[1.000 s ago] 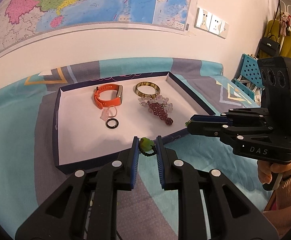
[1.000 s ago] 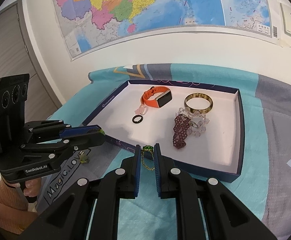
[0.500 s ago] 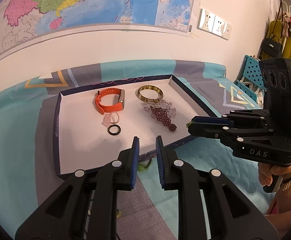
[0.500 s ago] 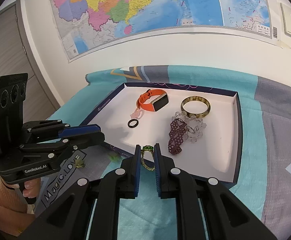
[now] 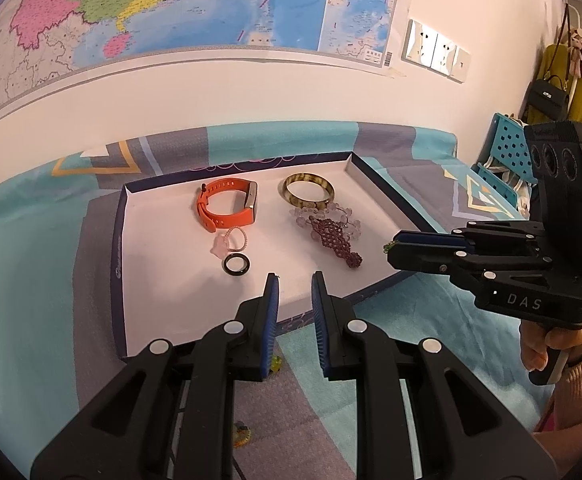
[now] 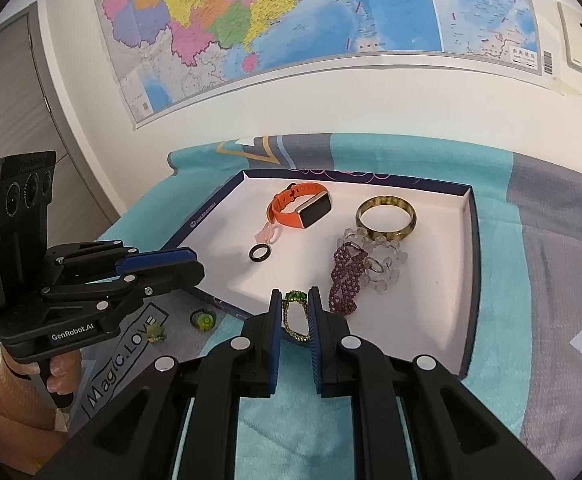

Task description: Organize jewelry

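Observation:
A navy-rimmed white tray holds an orange watch, an amber bangle, a clear bead bracelet, a purple beaded piece, a pink ring and a black ring. My right gripper is shut on a gold chain with green stones, hanging over the tray's near edge. A green bit shows at the tip of the right gripper in the left wrist view. My left gripper hovers at the tray's near edge, jaws a little apart with nothing between them.
Two yellow-green rings lie on the teal and grey cloth in front of the tray's left corner, below the left gripper. A wall with a map stands close behind the tray. A person's hand grips the right handle.
Both grippers have edged toward the tray. The green ring that showed between the left fingertips now lies lower on the cloth, behind the left finger. The right gripper still holds the chain.

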{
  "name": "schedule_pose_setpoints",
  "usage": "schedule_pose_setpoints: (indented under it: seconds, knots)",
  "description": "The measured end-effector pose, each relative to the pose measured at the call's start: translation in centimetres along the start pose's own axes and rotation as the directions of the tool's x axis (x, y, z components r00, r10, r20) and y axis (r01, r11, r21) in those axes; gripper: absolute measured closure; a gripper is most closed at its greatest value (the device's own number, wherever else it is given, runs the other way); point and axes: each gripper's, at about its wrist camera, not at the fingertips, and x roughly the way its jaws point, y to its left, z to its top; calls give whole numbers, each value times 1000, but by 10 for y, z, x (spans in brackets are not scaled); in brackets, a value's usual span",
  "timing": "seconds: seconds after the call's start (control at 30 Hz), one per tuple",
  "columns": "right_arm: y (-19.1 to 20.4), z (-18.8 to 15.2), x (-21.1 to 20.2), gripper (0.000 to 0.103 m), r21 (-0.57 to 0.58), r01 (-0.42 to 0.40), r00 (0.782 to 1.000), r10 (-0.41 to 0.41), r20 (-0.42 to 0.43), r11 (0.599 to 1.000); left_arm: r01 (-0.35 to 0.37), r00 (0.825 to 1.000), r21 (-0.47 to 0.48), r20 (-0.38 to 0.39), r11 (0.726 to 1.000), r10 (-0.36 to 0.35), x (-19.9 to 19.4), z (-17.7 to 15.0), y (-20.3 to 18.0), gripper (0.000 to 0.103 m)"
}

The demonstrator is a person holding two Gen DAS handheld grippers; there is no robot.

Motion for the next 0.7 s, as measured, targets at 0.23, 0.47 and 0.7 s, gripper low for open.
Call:
schedule_pose_setpoints:
  seconds: [0.23,0.47,0.7]
  knots:
    - [-5,-14,-5,90,18,-27,999,27,-34,999,6,1000,-2,2,1000,-6,-6,-8,1,85]
    - [-13,-36,-3,88,65,-62,995,67,-73,996,4,1000,-14,4,1000,-4,-16,-17,7,85]
    - [-3,-54,-2,69,0,-29,991,28,-128,1000,0,1000,-35,-4,999,0,-23,-28,15,85]
